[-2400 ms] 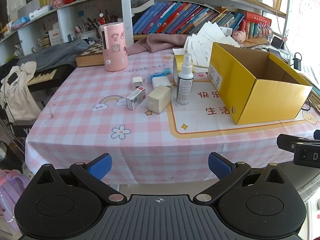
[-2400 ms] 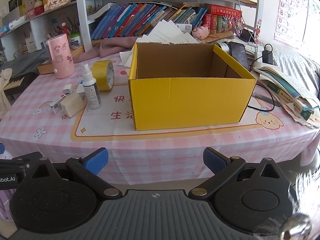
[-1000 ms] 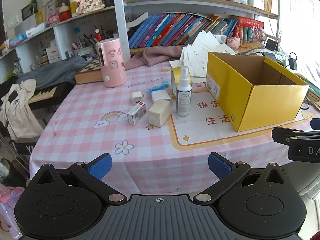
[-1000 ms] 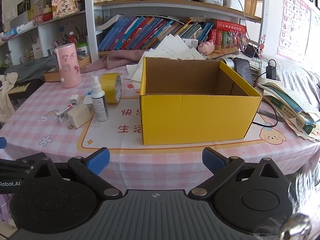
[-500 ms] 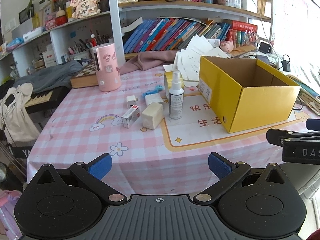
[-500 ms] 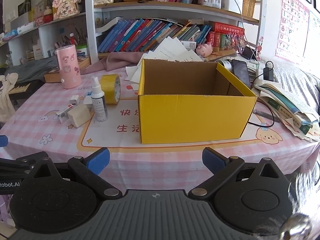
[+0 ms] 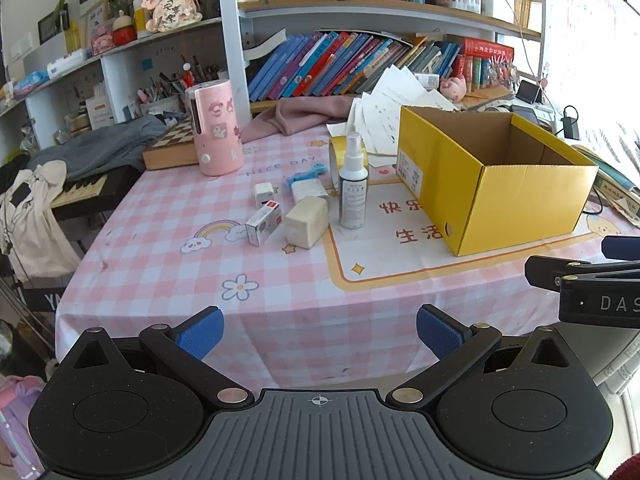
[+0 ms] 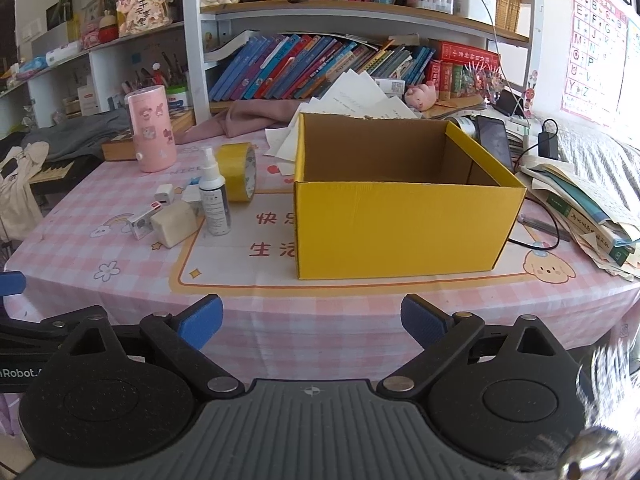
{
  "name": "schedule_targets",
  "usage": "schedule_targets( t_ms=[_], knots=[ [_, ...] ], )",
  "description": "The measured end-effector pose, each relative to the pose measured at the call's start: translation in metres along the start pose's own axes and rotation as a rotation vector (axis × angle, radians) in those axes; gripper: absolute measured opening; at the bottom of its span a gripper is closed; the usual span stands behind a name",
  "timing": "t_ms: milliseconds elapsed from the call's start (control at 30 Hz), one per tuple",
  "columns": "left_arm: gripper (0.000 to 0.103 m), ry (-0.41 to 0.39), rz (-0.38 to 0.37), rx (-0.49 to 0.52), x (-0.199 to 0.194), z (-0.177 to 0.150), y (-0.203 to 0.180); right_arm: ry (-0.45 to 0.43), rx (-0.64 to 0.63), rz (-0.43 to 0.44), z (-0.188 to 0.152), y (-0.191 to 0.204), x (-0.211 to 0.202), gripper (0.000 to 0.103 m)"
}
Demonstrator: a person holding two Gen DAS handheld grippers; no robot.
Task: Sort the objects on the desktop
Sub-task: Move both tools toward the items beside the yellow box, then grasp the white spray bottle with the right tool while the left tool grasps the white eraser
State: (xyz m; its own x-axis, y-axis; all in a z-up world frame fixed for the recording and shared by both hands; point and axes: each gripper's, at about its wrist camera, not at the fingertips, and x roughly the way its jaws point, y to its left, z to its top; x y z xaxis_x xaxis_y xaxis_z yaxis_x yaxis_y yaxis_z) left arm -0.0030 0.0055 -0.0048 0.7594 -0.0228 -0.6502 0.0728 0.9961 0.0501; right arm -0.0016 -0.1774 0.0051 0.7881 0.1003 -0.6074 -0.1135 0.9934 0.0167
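Both tools (image 7: 318,330) (image 8: 310,318) nearer, spread before yellow box (image 8: 404,228)

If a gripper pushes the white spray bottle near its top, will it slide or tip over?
The spray bottle stands upright, tall and narrow, so it would probably tip. Its round body might then roll on the tablecloth.

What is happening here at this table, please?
A person holds two tongs before a pink checked table, apparently about to sort things. The left tongs and right tongs are both open and hold nothing. The yellow box looks empty. The spray bottle, tape roll and small boxes sit untouched beside it.
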Motion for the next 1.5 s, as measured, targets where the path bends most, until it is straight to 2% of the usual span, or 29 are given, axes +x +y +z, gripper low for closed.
schedule_targets(
  t_ms=[333,567,633,800,1233,1500],
  knots=[
    [0.102,0.006,0.003,-0.029,-0.001,-0.003,0.014,0.017,-0.029,0.041,0.001,0.015,0.004,0.083],
    [0.102,-0.006,0.003,-0.06,0.0,-0.002,0.026,0.019,-0.083,0.094,0.006,0.031,0.009,0.07],
    [0.098,-0.005,0.007,-0.067,0.0,-0.001,0.031,0.018,-0.087,0.111,0.009,0.035,0.011,0.066],
    [0.097,-0.005,0.022,-0.091,0.0,0.0,0.044,0.017,-0.112,0.162,0.015,0.049,0.017,0.059],
    [0.086,-0.016,0.054,-0.094,0.023,0.014,0.054,0.008,-0.165,0.225,0.042,0.067,0.055,0.051],
    [0.075,0.009,0.025,-0.037,0.059,0.031,0.046,0.04,-0.209,0.227,0.068,0.075,0.097,0.049]
  ],
)
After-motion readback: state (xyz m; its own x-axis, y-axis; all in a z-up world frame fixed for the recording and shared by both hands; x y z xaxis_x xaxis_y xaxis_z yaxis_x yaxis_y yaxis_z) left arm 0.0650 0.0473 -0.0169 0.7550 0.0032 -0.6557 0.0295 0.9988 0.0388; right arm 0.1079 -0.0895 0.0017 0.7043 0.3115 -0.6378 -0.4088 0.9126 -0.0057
